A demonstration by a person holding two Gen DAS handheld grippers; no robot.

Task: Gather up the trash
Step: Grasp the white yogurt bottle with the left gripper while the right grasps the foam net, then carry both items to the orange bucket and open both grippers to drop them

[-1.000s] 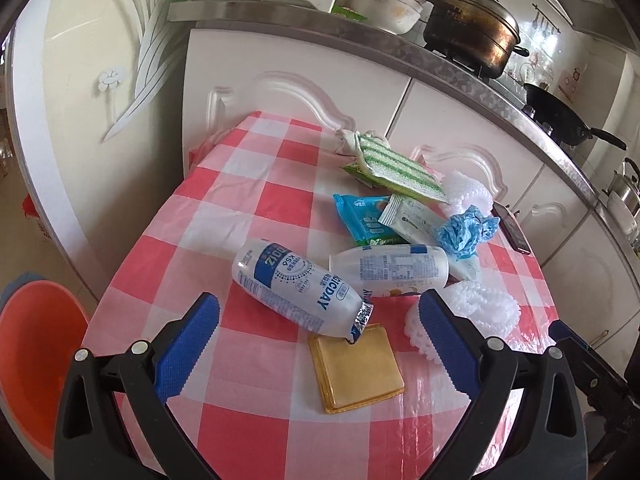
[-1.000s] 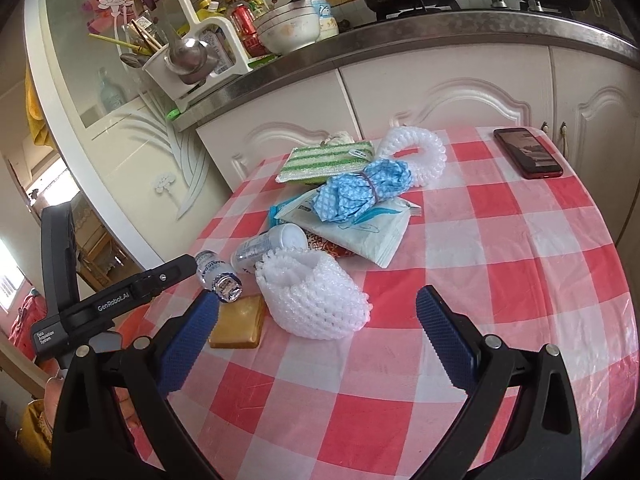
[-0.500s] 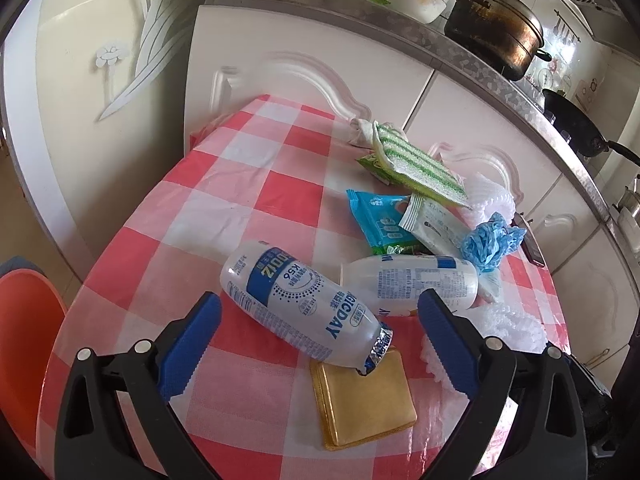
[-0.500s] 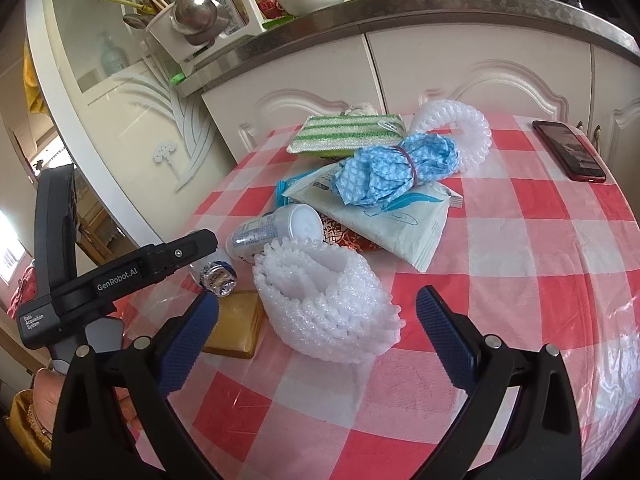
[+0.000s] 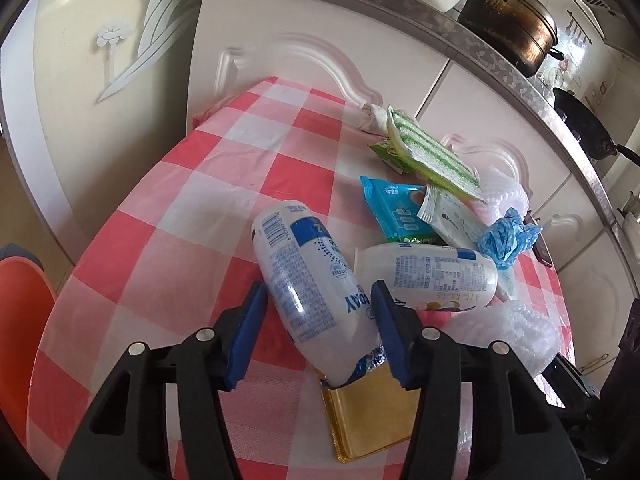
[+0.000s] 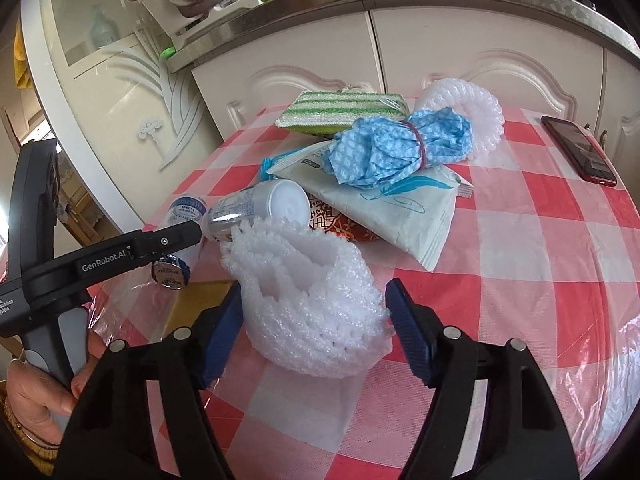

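My left gripper (image 5: 318,330) is shut on a white and blue plastic bottle (image 5: 310,280), tilted up off the red checked table (image 5: 180,240); its foil cap end hangs over a gold square packet (image 5: 372,412). A second white bottle (image 5: 428,276) lies behind it. My right gripper (image 6: 314,330) has closed around a white foam net (image 6: 312,300), its pads at both sides of it. Behind lie a white wrapper (image 6: 396,208), a blue crumpled cloth (image 6: 396,148), a green striped sponge (image 6: 340,112) and a second foam net (image 6: 476,108).
An orange bin (image 5: 20,320) stands at the left below the table edge. A red phone (image 6: 580,152) lies at the table's right side. White cabinets and a counter with pots stand behind the table. A blue snack packet (image 5: 396,210) lies mid-table.
My left gripper moved in, closed on the blue-labelled bottle and tilted it up. My right gripper moved forward and narrowed around the near foam net.
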